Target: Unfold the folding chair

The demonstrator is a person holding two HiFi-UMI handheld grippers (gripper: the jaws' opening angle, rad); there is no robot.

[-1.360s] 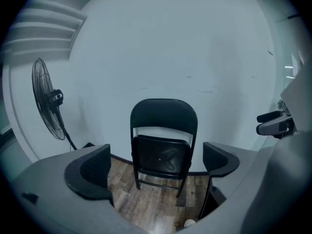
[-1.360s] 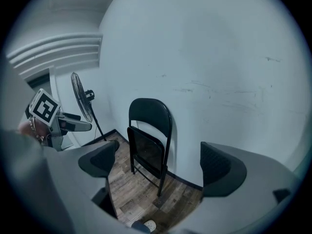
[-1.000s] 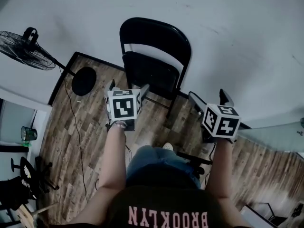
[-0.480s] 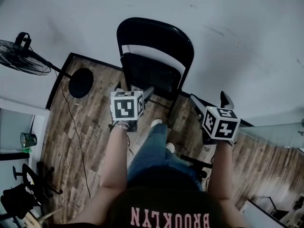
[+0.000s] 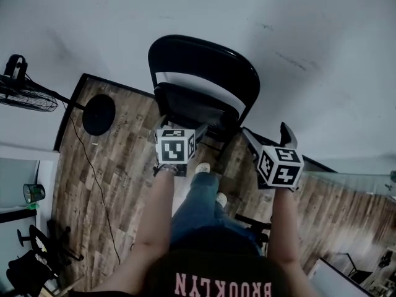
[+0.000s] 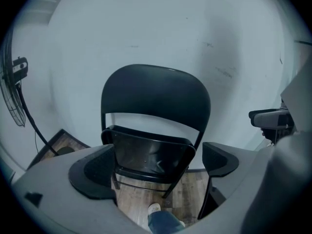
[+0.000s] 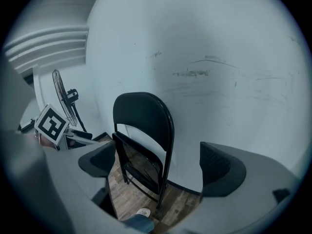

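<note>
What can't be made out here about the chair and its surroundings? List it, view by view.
- Lower legs of the folding chair: in the head view, mostly behind the left gripper.
- The fan: in the head view, cut off by the left edge; in the left gripper view, only a sliver at the edge.
- Chair against the wall or clear of it: no view shows the gap behind the backrest.

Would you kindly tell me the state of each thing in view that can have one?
Chair: folded, seat tipped up against the back, standing upright at the wall.
Left gripper: open, empty, short of the chair.
Right gripper: open, empty, short of the chair.
Fan: standing upright; whether it is running cannot be told.
</note>
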